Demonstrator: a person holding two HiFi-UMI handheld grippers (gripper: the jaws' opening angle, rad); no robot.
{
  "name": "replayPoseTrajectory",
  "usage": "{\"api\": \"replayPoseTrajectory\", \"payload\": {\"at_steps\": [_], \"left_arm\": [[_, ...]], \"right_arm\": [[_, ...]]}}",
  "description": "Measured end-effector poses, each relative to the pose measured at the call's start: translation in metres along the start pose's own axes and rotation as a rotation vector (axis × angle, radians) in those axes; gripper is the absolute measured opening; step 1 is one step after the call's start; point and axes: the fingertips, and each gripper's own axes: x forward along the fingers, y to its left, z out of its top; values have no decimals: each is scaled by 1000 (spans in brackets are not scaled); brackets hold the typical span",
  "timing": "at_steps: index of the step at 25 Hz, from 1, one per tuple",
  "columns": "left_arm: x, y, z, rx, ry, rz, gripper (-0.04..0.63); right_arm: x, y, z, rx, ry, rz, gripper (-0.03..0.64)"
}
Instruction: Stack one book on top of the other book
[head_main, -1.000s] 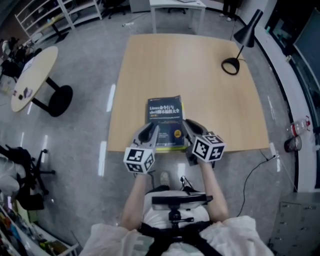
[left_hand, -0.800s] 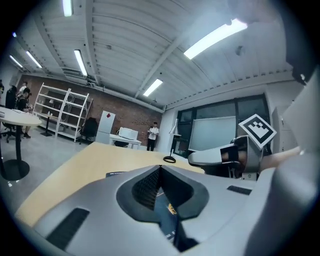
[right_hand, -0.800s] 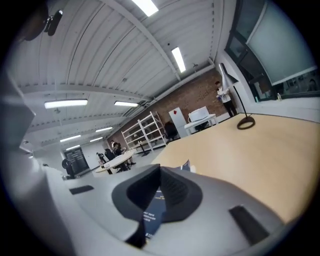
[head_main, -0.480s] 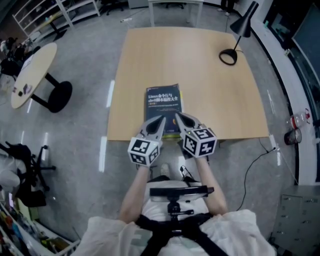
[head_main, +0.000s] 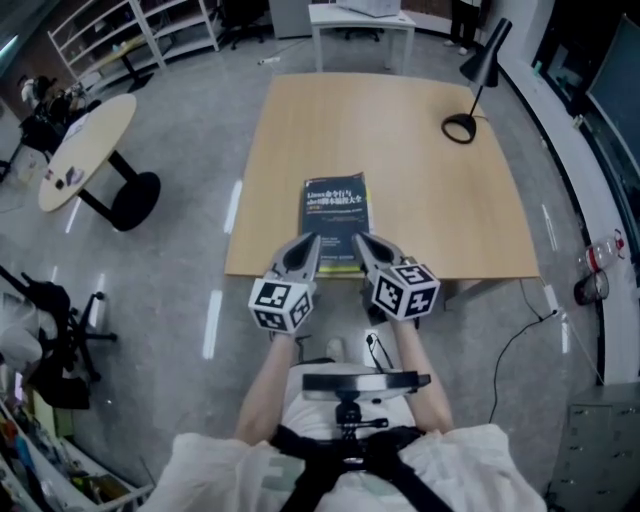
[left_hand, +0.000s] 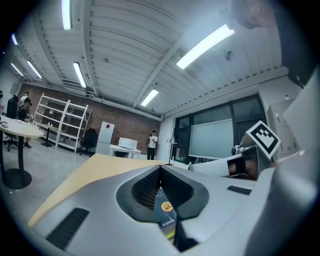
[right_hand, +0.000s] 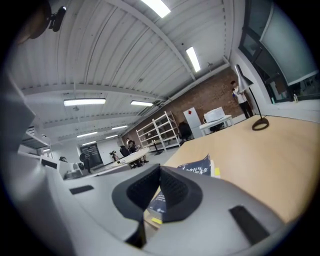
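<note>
A dark blue book lies flat near the table's front edge. It rests on a second book, of which only a yellow-green strip shows at the near end. My left gripper and right gripper hover side by side just in front of that near end, both shut with nothing between the jaws. In the left gripper view the blue cover shows under the shut jaw tips. In the right gripper view the blue book lies just beyond the shut tips.
The wooden table carries a black desk lamp at its far right corner. A round table stands on the floor to the left, a white table behind. A cable trails on the floor at the right.
Both grippers stood open on either side of the books' near end. They have shut and drawn back toward the person, off the books.
</note>
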Motion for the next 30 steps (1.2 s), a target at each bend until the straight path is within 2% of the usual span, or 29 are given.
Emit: {"api": "replayPoseTrajectory", "payload": {"at_steps": [6,9,12,16,19,23,30], "left_arm": [[-39,-78,-2,32,-46,-18,9],[-80,-126,-9,26,-77,8,9],[-121,-178,-19,22,-97,-3,9],[-161,-230,-28,27,-93,-2,9],[-186,-265,-23,34,-112,-4,9],[-217,-299,-13,38,-134,-19,9],[-262,-325,1,56,-156,-21,9]], "right_arm": [[-96,6,-17,4,-36,-20,2],[-163,19,-41,25,-48,-22,2],[-228,33,-65,33,-54,-28,2],[-296,55,-88,16,-32,-11,2],[-335,70,-91,-45,-26,-6,2],[-371,80,-79,-92,-66,-28,2],[-424,105,-75,-76,-123,-66,2]]}}
